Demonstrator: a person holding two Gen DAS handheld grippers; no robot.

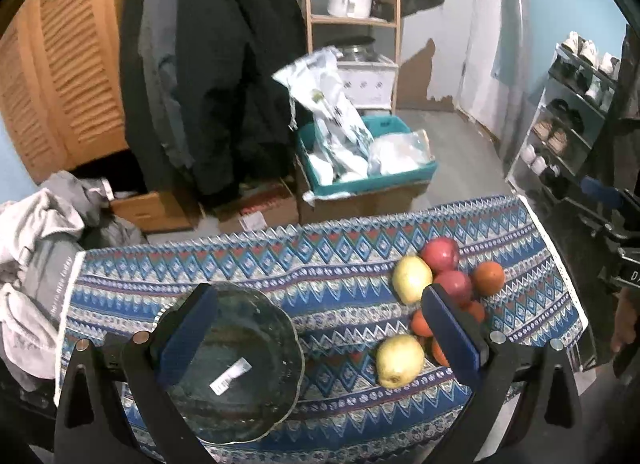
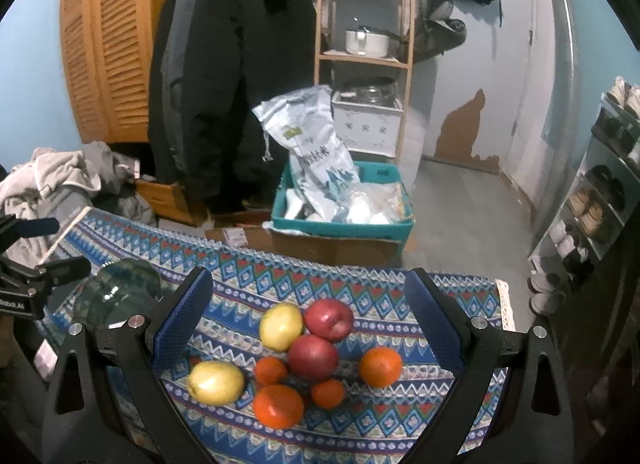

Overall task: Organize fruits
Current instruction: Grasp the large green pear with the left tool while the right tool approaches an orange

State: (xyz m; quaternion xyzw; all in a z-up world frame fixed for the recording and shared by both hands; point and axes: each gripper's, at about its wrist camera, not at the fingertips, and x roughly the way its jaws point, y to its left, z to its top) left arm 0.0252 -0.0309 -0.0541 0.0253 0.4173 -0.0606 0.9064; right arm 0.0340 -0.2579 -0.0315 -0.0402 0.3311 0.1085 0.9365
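Fruit lies in a loose heap on the patterned tablecloth (image 2: 360,288), right under your right gripper (image 2: 308,324), whose jaws stand wide apart with nothing between them. Nearest you sit a large orange (image 2: 278,406) and a yellow apple (image 2: 216,382); just behind come two smaller oranges (image 2: 328,393) (image 2: 271,370), a red apple (image 2: 313,357) and another orange (image 2: 380,367) off to the right. At the back of the heap a second yellow apple (image 2: 281,326) touches a second red apple (image 2: 329,319).

Your left gripper (image 1: 316,328) is also spread wide and grips nothing. Its left finger hangs over the glass bowl (image 1: 240,368), which stands on the cloth to the left of the fruit, apart from it. You can see only a white label (image 1: 231,374) inside the bowl; no fruit is in it.

Beyond the table, a teal crate (image 2: 344,224) on a cardboard box (image 2: 340,250) holds a tall printed sack (image 2: 316,156) and clear plastic bags (image 2: 372,200). Farther back, a white pot (image 2: 366,42) sits on the wooden shelf (image 2: 404,64).
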